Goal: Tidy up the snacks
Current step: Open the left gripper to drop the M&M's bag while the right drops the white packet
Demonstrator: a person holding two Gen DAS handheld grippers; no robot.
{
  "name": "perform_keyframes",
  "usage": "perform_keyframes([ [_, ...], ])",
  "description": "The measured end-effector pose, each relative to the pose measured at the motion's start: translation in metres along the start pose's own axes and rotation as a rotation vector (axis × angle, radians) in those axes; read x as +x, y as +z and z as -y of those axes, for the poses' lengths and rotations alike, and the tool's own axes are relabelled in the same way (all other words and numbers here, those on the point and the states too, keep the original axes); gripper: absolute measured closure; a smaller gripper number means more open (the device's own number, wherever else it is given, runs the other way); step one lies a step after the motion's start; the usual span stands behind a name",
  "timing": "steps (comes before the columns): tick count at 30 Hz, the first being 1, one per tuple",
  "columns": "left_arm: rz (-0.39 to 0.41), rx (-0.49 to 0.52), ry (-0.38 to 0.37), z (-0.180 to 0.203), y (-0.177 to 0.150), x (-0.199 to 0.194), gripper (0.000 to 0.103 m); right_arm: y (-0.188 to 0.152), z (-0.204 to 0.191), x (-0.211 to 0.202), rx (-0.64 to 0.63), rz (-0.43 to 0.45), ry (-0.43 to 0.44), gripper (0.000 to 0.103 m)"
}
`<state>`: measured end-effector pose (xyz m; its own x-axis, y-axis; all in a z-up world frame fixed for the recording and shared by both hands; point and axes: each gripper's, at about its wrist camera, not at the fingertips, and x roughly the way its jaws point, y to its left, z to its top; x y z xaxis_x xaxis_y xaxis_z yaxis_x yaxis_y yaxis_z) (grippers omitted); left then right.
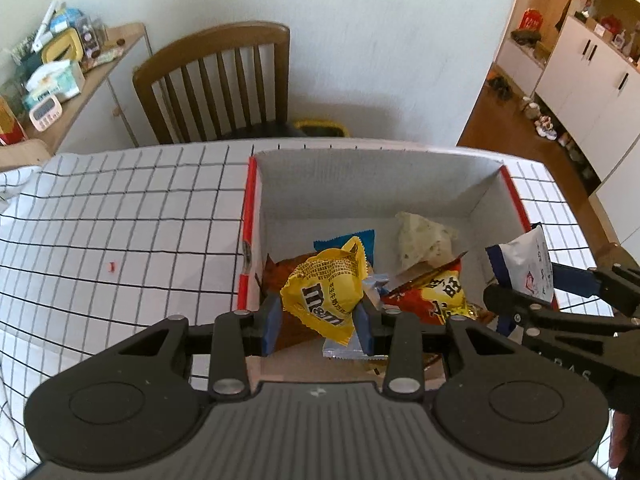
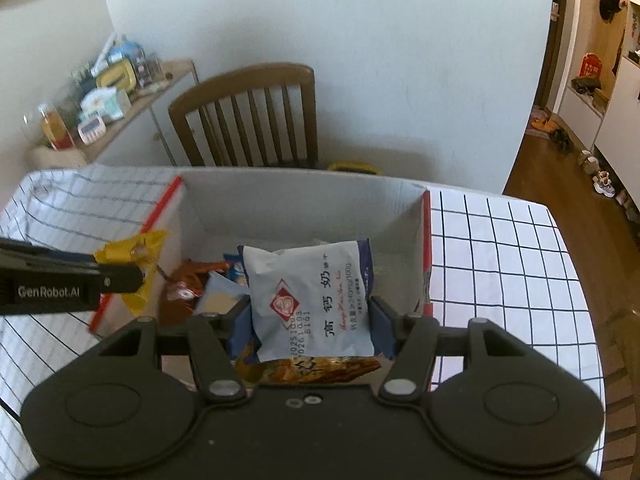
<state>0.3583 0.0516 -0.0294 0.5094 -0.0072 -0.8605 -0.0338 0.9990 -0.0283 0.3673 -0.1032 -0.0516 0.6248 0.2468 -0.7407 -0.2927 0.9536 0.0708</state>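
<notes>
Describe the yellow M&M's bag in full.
The yellow M&M's bag is a small glossy plastic pouch with dark lettering and crimped, serrated ends, puffed and crumpled. The left gripper pinches it between blue pads, tilted, above the other snacks in the open cardboard box. The right wrist view shows its crinkled end jutting past the fingers.

The surface (image 1: 120, 216) wears a white cloth with a black grid; an open cardboard box (image 1: 360, 176) sits on it.
</notes>
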Motion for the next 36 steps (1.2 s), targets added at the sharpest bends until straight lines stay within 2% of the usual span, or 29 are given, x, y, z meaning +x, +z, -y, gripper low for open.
perform_keyframes([
  [10,-0.079,0.024,0.043,0.004,0.003,0.047,0.066,-0.003,0.0,0.039,-0.011,-0.083,0.0,0.043],
  [19,-0.114,0.029,0.045,0.006,0.001,0.065,0.065,-0.01,0.003,0.055,-0.001,-0.118,0.005,0.041],
  [28,-0.107,0.012,0.033,0.002,-0.003,0.064,0.063,-0.012,0.003,0.054,-0.004,-0.113,-0.009,0.038],
  [31,-0.098,-0.008,0.015,-0.002,-0.003,0.057,0.054,-0.011,0.003,0.049,0.004,-0.101,0.0,0.036],
  [36,-0.059,-0.02,-0.009,-0.006,-0.004,0.038,0.052,-0.01,0.001,0.034,0.007,-0.076,0.008,0.034],
])
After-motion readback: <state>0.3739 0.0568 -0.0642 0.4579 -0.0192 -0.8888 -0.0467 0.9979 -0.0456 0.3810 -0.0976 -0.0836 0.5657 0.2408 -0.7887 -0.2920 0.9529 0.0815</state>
